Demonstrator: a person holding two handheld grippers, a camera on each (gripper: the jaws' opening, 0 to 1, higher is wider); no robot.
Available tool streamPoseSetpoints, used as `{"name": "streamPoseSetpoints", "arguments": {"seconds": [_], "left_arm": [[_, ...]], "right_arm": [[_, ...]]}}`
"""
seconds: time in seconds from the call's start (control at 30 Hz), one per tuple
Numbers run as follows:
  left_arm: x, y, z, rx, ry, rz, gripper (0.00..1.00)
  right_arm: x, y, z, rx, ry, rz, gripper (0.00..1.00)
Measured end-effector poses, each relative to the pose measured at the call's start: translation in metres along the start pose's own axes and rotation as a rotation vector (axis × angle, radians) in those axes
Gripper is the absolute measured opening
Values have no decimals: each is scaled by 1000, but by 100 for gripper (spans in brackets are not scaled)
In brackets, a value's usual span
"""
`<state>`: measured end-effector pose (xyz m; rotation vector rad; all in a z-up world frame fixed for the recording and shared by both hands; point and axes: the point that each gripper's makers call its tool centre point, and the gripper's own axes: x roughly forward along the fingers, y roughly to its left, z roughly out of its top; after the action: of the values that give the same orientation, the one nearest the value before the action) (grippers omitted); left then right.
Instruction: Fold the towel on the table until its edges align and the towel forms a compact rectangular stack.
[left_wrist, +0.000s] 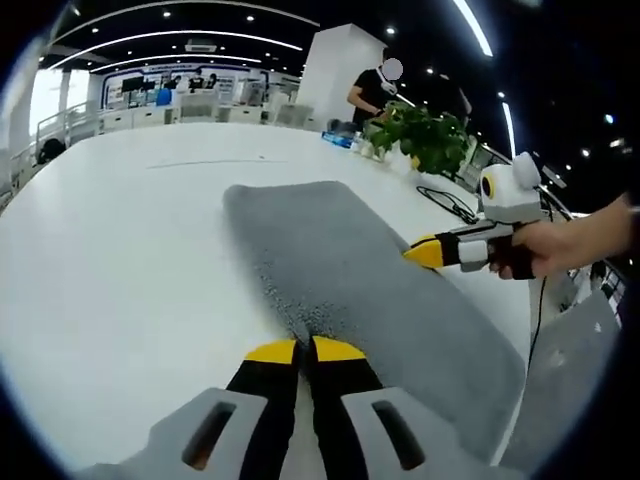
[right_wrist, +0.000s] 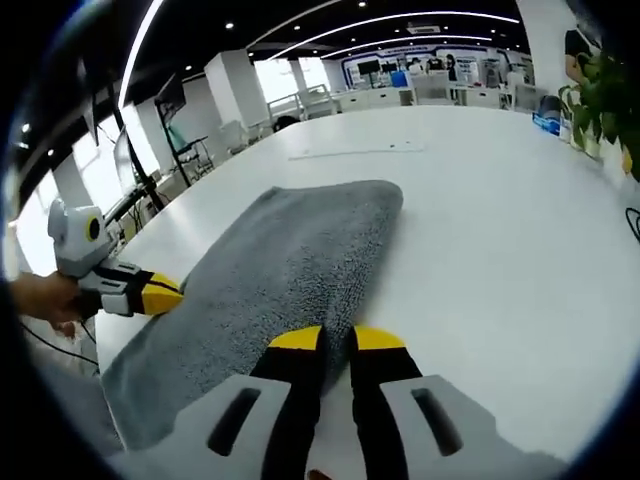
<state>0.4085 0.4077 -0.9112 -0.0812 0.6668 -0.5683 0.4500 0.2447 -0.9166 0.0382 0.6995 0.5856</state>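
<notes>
A grey towel (left_wrist: 340, 260) lies flat in a long strip on the white table (left_wrist: 130, 230). My left gripper (left_wrist: 305, 348) is shut, its yellow tips pinching the towel's near long edge, where the cloth puckers. My right gripper (left_wrist: 415, 253) comes in from the right, held by a hand (left_wrist: 570, 245), with its tip on the opposite long edge. In the right gripper view the same towel (right_wrist: 290, 260) runs away from my right gripper (right_wrist: 337, 338), which is shut on its edge. My left gripper (right_wrist: 170, 295) touches the far edge at the left.
A potted plant (left_wrist: 430, 135) and a black cable (left_wrist: 445, 200) sit near the table's far right side, with a person (left_wrist: 370, 95) standing behind. The plant (right_wrist: 600, 100) is at the right rim of the right gripper view. Bare table (right_wrist: 500, 200) spreads beside the towel.
</notes>
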Motion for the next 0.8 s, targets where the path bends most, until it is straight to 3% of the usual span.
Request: {"name": "streamPoseSetpoints", "arguments": {"seconds": [0.07, 0.17, 0.33, 0.8], "left_arm": [[-1, -1, 0, 0, -7, -8, 4], [0, -1, 0, -1, -20, -12, 4], [0, 0, -1, -26, -55, -3, 4], [0, 1, 0, -27, -55, 16, 4]], "right_arm": [[0, 0, 1, -1, -1, -2, 8], [0, -2, 0, 64, -14, 2, 7], [0, 2, 0, 11, -33, -28, 7], [0, 1, 3, 38, -90, -41, 7]]}}
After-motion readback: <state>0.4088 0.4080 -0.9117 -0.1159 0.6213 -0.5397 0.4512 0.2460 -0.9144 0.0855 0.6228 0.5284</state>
